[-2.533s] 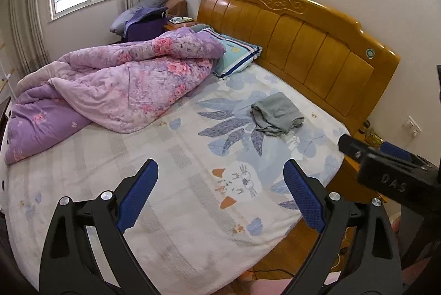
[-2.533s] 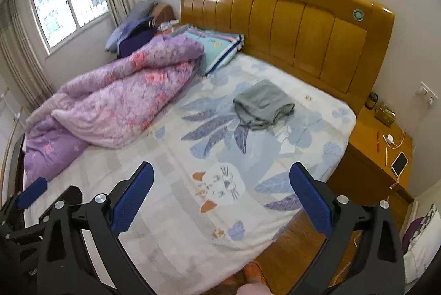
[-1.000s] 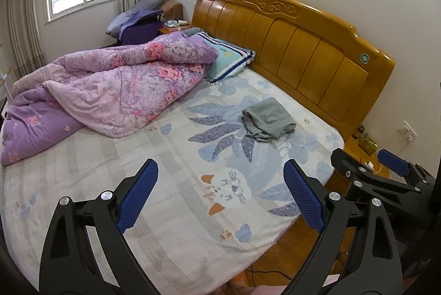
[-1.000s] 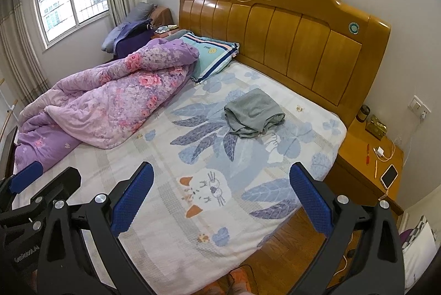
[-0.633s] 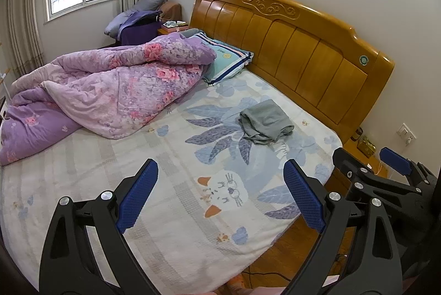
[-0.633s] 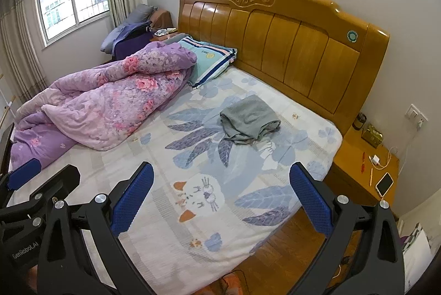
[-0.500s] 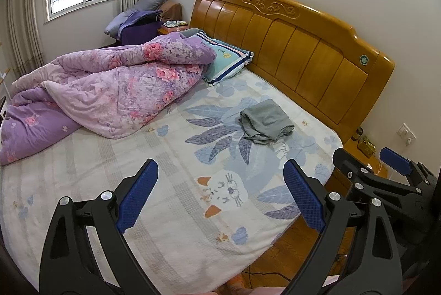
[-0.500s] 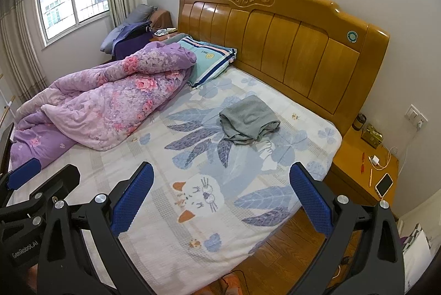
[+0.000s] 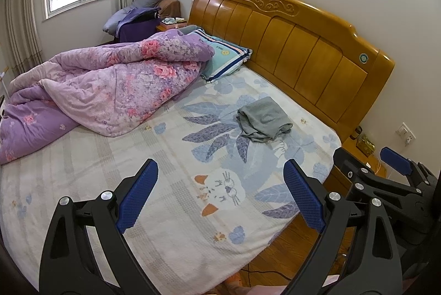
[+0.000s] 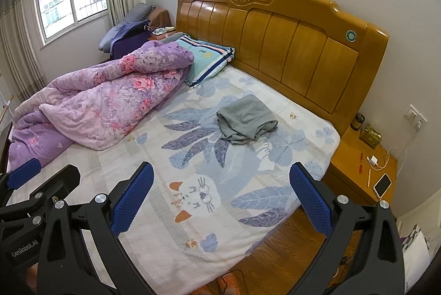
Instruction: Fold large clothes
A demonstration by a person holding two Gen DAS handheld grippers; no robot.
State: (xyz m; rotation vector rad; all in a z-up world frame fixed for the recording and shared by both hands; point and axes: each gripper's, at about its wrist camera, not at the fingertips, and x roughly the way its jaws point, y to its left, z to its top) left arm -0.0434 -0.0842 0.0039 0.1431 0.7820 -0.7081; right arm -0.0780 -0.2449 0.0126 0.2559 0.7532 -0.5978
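A grey garment (image 9: pixel 263 120) lies folded in a small pile on the bed sheet (image 9: pixel 171 157), near the wooden headboard; it also shows in the right wrist view (image 10: pixel 245 119). My left gripper (image 9: pixel 220 191) is open and empty, held back from the bed's near edge, far from the garment. My right gripper (image 10: pixel 222 189) is open and empty too, beside the left one. The right gripper shows at the right edge of the left wrist view (image 9: pixel 369 160).
A purple floral quilt (image 9: pixel 104 91) is heaped on the bed's left half. A striped pillow (image 9: pixel 223 58) lies by the headboard (image 9: pixel 297 44). A nightstand (image 10: pixel 366 162) with a phone and cables stands right of the bed. Wood floor (image 10: pixel 278 248) lies below the bed edge.
Both grippers have drawn back and up from the bed, so more of the room shows. The grey garment has not moved. Both grippers stay open.
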